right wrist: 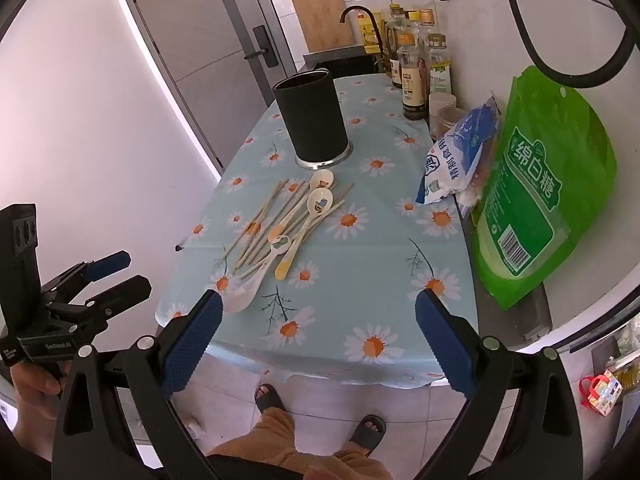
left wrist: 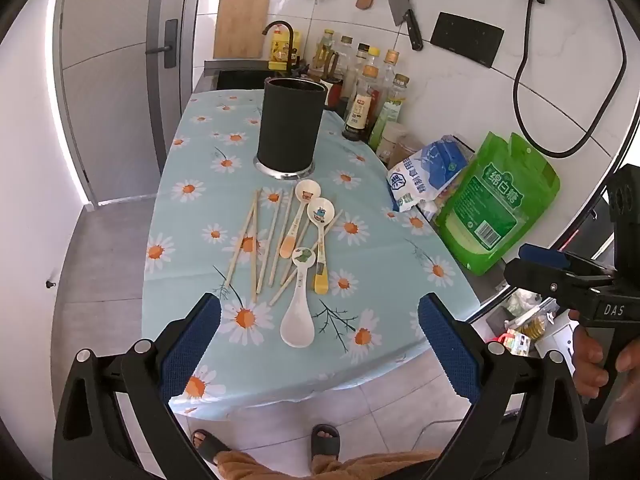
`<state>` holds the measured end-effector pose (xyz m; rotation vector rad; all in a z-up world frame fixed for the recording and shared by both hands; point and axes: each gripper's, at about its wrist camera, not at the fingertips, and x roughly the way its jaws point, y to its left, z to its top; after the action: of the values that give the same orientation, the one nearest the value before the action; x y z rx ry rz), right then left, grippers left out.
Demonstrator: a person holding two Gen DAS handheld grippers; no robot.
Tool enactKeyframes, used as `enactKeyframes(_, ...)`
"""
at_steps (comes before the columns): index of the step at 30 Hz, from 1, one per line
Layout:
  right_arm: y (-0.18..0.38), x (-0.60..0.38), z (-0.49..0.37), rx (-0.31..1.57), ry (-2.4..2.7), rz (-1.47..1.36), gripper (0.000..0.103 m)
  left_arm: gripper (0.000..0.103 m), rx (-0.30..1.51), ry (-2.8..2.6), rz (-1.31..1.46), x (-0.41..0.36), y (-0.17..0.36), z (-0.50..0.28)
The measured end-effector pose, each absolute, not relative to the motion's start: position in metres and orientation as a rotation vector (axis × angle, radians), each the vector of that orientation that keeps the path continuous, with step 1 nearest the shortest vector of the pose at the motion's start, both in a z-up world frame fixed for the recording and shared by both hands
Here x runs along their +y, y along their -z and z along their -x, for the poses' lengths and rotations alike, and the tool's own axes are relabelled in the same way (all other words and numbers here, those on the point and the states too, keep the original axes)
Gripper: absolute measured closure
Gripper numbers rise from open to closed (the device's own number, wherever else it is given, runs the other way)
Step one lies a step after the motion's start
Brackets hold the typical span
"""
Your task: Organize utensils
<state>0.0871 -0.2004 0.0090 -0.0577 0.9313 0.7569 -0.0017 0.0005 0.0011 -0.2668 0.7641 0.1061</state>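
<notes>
Several wooden chopsticks (left wrist: 256, 240) (right wrist: 260, 232) and three cartoon-printed ceramic spoons (left wrist: 298, 300) (right wrist: 320, 204) lie in a loose heap on the daisy tablecloth (left wrist: 360, 208) (right wrist: 360, 280). Behind them stands a black cylindrical utensil holder (left wrist: 290, 124) (right wrist: 314, 118) on a metal base. My left gripper (left wrist: 318, 312) hovers open above the near table edge, the white spoon just ahead of its blue pads. My right gripper (right wrist: 318, 308) is open too, over the near edge to the right of the heap. Nothing sits between either pair of fingers.
Sauce and oil bottles (left wrist: 362, 92) (right wrist: 412, 76), a blue-white salt bag (left wrist: 428, 172) (right wrist: 460, 156) and a green sugar bag (left wrist: 496, 204) (right wrist: 540, 192) line the right wall. A sink with a dark tap (left wrist: 280, 40) lies behind. The person's sandalled feet (right wrist: 268, 396) stand below.
</notes>
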Motion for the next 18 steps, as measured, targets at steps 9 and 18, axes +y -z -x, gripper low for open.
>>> enactKeyframes(9,-0.0089,-0.2042,-0.0895,0.923,-0.762,0.05,0.007,0.007,0.769,-0.119,0.267,-0.0023,-0.0008,0.0063)
enactKeyframes(18,-0.0103,-0.2048,-0.0913,0.925,-0.758,0.031,0.007,0.007,0.772,-0.119,0.259,-0.004,0.0079,0.008)
